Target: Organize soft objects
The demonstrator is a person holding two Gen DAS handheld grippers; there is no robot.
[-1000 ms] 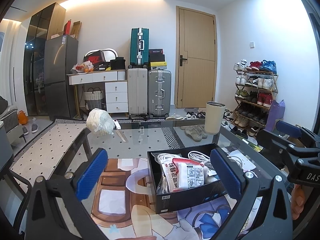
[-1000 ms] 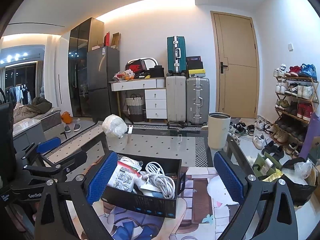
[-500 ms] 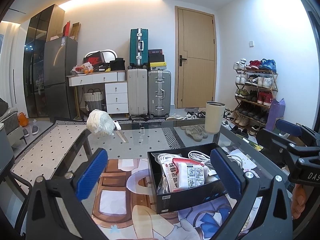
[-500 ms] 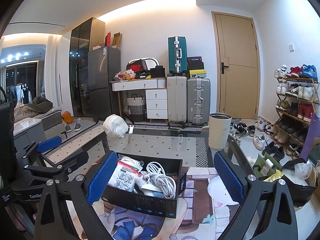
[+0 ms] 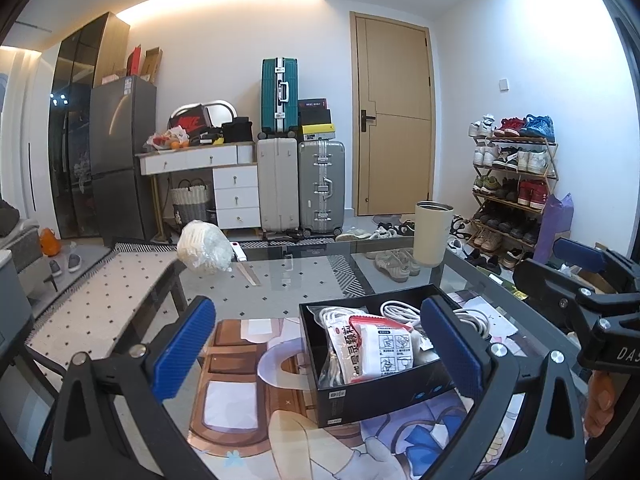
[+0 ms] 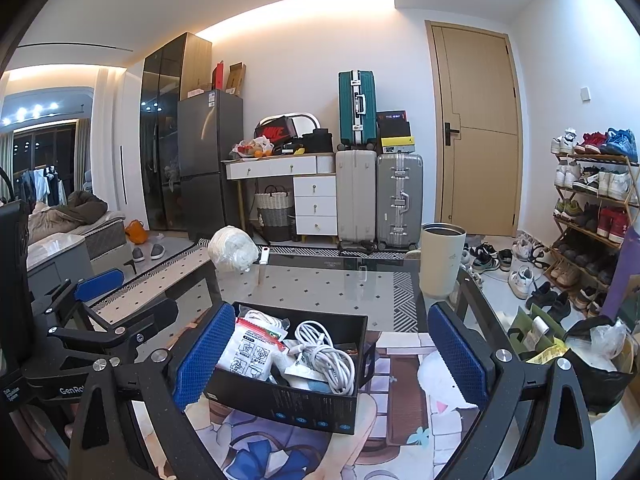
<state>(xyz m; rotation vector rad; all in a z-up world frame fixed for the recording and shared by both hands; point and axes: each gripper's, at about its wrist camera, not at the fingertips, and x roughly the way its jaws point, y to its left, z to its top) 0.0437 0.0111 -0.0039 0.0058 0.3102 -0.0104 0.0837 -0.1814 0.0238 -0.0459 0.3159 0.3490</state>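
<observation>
Hovering above the glass table (image 5: 280, 292), left gripper (image 5: 316, 344): blue-padded fingers (image 5: 180, 344) spread wide, nothing between them. Right gripper (image 6: 332, 354) likewise above the table, pads (image 6: 460, 356) wide apart, nothing clamped. Seen from the left wrist view, right gripper at the right edge, part of a hand (image 5: 600, 400) on its handle.

Noted just ahead of both grippers: black box (image 6: 288, 398), open-topped, resting on a printed mat (image 5: 248, 412) on the table. Inside the box: a white packet with red trim (image 6: 252, 350) leaning toward the left side, coiled white cables (image 6: 324, 350) beside it toward the right.

Noted farther out on the glass: white bundle in clear plastic wrap (image 5: 204, 246) near the far left corner, well apart from the box; small white stick-shaped item (image 6: 264, 256) just beside it, kind not discernible. Cream tumbler (image 6: 442, 260) upright near the far right edge.

Beyond the table: patterned rug (image 5: 100, 300), grey refrigerator (image 6: 208, 164), white desk with drawers (image 6: 304, 184), three suitcases (image 6: 376, 196), closed wooden door (image 6: 476, 128), shoe rack (image 5: 512, 184) along the right wall.
</observation>
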